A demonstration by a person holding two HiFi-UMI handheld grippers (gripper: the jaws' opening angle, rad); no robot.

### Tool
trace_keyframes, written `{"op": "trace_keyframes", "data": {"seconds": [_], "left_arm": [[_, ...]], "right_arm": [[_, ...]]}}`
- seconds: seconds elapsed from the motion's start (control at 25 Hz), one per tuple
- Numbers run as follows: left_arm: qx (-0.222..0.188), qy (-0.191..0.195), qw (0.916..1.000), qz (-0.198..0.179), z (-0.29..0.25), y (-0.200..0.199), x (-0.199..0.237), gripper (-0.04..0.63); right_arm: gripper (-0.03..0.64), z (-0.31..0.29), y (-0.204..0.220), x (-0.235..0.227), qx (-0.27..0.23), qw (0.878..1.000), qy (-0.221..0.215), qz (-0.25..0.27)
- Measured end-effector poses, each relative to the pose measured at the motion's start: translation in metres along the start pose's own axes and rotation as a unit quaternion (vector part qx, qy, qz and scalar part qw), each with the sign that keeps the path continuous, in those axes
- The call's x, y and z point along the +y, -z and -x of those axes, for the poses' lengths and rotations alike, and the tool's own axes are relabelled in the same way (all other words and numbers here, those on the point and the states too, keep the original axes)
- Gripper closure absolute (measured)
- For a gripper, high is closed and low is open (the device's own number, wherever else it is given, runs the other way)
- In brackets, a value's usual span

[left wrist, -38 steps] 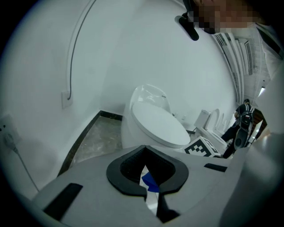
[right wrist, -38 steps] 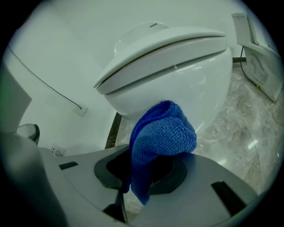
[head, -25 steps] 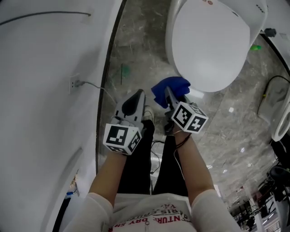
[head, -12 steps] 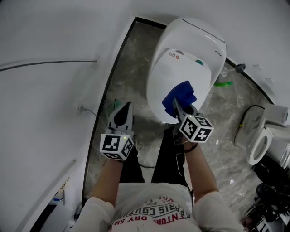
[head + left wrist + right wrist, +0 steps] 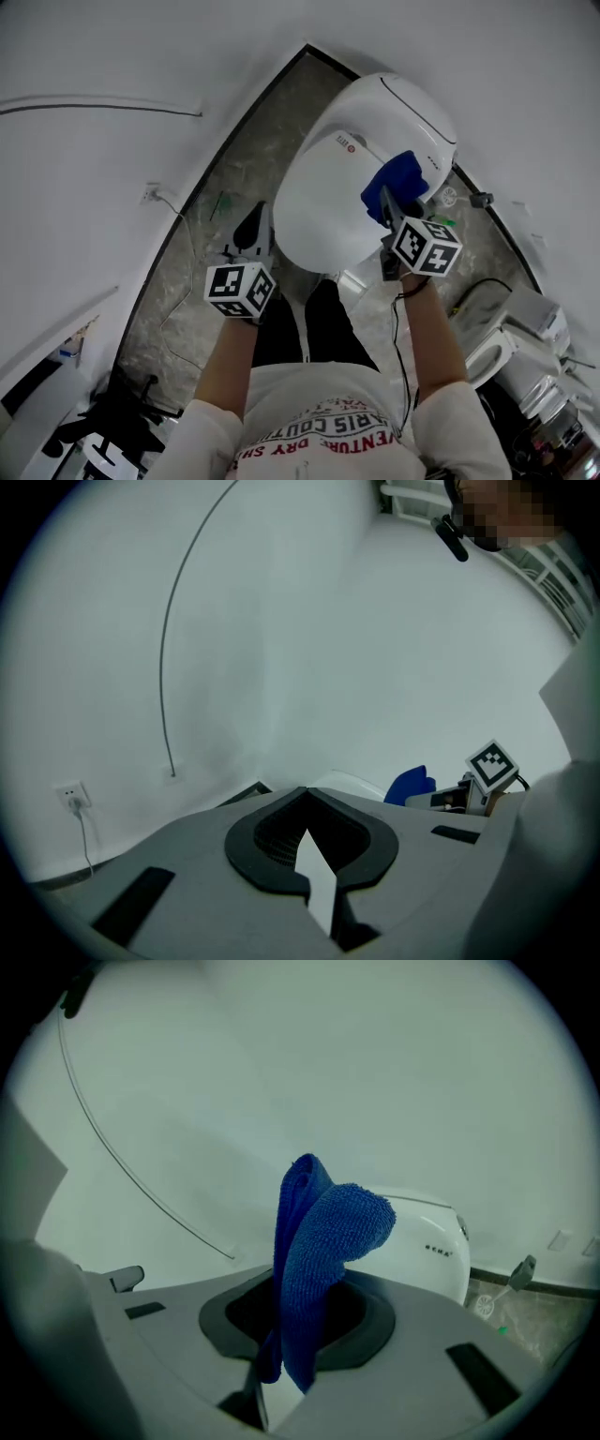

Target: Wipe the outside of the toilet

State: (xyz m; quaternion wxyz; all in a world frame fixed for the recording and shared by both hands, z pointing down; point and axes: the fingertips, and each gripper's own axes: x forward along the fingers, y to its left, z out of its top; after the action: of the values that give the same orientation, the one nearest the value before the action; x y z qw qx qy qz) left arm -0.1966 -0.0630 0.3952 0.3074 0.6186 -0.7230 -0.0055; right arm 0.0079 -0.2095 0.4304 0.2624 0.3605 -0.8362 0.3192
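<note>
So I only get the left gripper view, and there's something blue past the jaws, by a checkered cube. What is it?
Observer: A blue cloth, pinched in the right gripper's jaws. Its free end flops over.
Visitor: Is it on the toilet?
Observer: The head view puts it over the toilet's closed lid, toward the back. Contact I can't confirm.
Visitor: And my gripper?
Observer: The left gripper hangs beside the toilet, above the grey floor.

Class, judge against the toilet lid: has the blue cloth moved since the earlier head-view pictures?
Yes. The blue cloth went from the near front edge of the toilet lid toward its rear right side.
</note>
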Motion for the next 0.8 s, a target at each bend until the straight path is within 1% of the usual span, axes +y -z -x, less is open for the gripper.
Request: {"op": "trace_keyframes", "data": {"seconds": [0.16,0.36,0.52,0.68,0.8], "left_arm": [[0.002,0.0,0.9999,-0.012,-0.023,-0.014,-0.006,0.589],[0.015,0.003,0.9997,-0.021,-0.06,-0.027,0.009,0.589],[0.003,0.0,0.9996,-0.027,-0.093,-0.051,0.019,0.589],[-0.014,-0.026,0.9995,-0.007,-0.117,-0.075,0.03,0.589],[-0.023,-0.059,0.9979,0.012,-0.129,-0.079,0.032,0.589]], "right_arm": [[0.54,-0.021,-0.039,-0.02,0.005,0.999,0.031,0.016],[0.54,-0.052,-0.095,-0.04,0.004,0.996,0.075,0.039],[0.54,-0.075,-0.14,-0.059,-0.004,0.993,0.1,0.064],[0.54,-0.105,-0.172,-0.075,0.015,0.985,0.118,0.121],[0.54,-0.136,-0.192,-0.082,0.039,0.979,0.109,0.167]]}}
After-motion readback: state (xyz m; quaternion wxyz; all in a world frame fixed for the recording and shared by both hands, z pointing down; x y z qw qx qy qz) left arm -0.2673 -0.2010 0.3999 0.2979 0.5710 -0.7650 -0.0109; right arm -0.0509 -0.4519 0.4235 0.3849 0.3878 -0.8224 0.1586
